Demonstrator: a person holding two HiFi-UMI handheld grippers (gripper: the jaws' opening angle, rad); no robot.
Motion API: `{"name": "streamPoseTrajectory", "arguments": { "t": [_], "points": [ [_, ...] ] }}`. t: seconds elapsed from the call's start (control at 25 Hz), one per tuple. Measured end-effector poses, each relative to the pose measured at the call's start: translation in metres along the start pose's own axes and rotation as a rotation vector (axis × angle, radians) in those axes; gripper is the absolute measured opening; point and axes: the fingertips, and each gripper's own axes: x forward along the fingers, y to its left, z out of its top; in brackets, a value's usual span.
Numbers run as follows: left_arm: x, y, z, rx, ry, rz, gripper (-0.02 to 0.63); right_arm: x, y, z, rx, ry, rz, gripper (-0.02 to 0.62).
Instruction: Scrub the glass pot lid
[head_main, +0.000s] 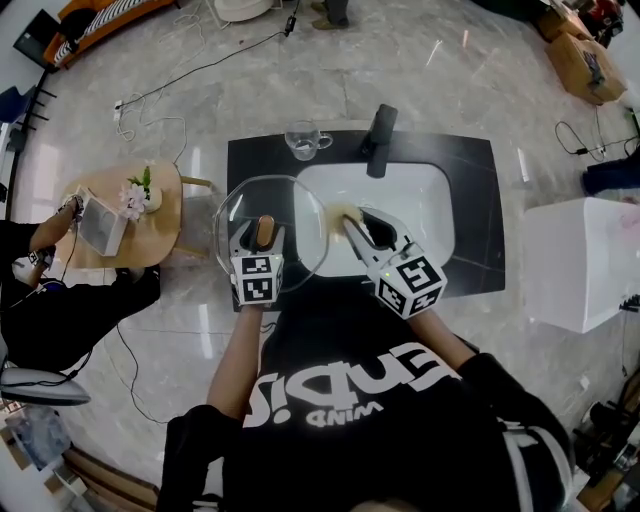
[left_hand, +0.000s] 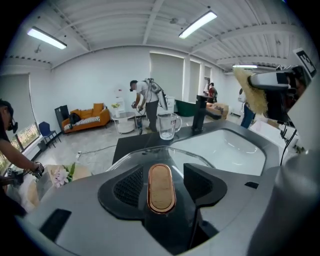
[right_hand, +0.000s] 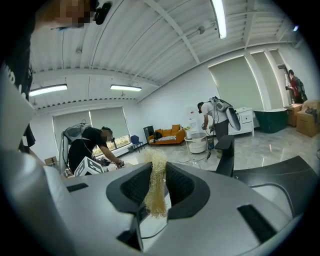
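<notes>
The round glass pot lid (head_main: 240, 215) hangs over the black counter's left end, reaching over the white sink (head_main: 420, 200). My left gripper (head_main: 264, 234) is shut on the lid's oval wood-and-copper handle (left_hand: 161, 187), with the lid's glass (left_hand: 165, 154) spreading ahead of the jaws. My right gripper (head_main: 362, 232) is shut on a pale straw-like fibre scrubber (head_main: 343, 212), which stands up between the jaws (right_hand: 155, 182). The scrubber sits just beside the lid's right rim, over the basin; I cannot tell if they touch. In the left gripper view the scrubber (left_hand: 255, 95) hangs at upper right.
A black faucet (head_main: 378, 140) and a glass mug (head_main: 303, 140) stand at the counter's back edge. A small round wooden table (head_main: 165, 225) with flowers is at left, where a person crouches. A white box (head_main: 580, 260) stands right. Cables run over the floor.
</notes>
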Motion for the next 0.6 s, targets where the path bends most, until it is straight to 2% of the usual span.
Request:
{"name": "streamPoseTrajectory", "arguments": {
  "t": [0.32, 0.6],
  "points": [
    [0.02, 0.005, -0.023, -0.013, 0.062, 0.006, 0.234, 0.005, -0.003, -0.003, 0.007, 0.01, -0.001, 0.074],
    [0.027, 0.005, -0.024, -0.019, 0.073, -0.005, 0.219, 0.009, -0.006, -0.003, 0.011, 0.018, 0.0, 0.074]
  ]
}}
